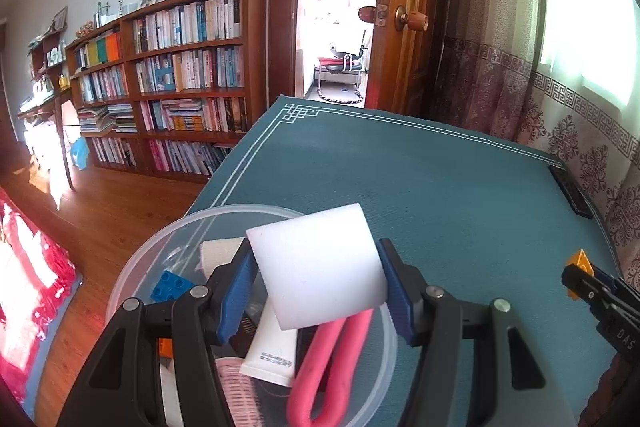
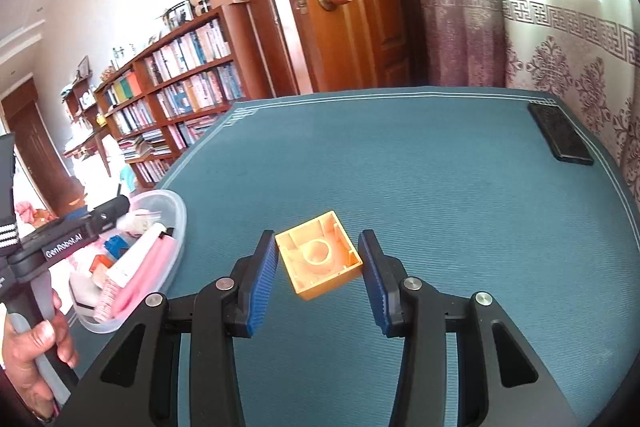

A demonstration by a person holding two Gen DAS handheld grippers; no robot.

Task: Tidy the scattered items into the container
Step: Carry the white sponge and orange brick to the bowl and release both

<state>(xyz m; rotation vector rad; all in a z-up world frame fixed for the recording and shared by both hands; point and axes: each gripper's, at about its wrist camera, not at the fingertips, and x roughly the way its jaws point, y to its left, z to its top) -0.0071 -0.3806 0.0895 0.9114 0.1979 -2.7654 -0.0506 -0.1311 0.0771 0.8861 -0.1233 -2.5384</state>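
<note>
Container [image 1: 132, 267] on teal mat [image 1: 440, 179] — bookshelf [image 1: 180, 79] behind.

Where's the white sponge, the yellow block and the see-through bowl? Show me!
white sponge [image 1: 320, 267]: left wrist view, middle of its front face.
yellow block [image 2: 319, 259]: right wrist view, the ring inside its hollow underside.
see-through bowl [image 2: 176, 205]: right wrist view, its far rim.

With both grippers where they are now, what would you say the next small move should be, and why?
Probably opening the left gripper: it holds the white sponge directly above the clear container, which already has other items inside, so a release should drop it in. The right gripper is open, straddling the upturned yellow block on the mat, and can close afterwards.
</note>
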